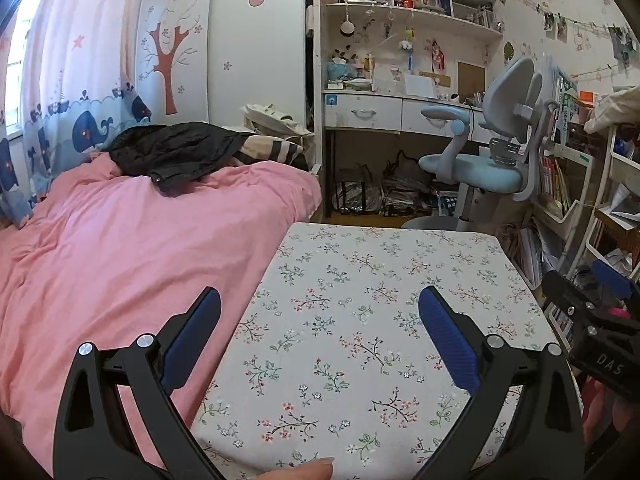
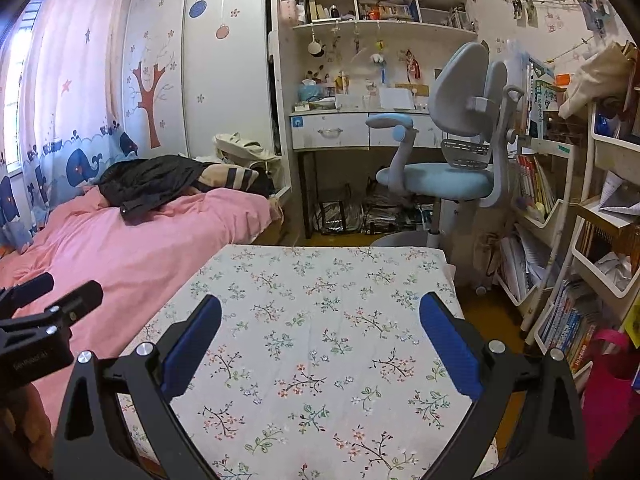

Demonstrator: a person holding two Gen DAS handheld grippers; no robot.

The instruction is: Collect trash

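No trash shows in either view. My left gripper (image 1: 320, 304) is open and empty, held above the near left part of a table with a floral cloth (image 1: 380, 280). My right gripper (image 2: 320, 308) is open and empty above the same table (image 2: 320, 280). The right gripper's body also shows at the right edge of the left wrist view (image 1: 600, 320). The left gripper's body shows at the left edge of the right wrist view (image 2: 40, 320). A fingertip (image 1: 304, 470) rests at the table's near edge.
A bed with a pink cover (image 1: 120, 240) lies left of the table, with a black jacket (image 1: 172, 156) on it. A blue desk chair (image 2: 444, 152) and a desk (image 2: 340, 128) stand beyond. Shelves of books (image 2: 560, 240) and a pink bag (image 2: 608, 392) stand at right.
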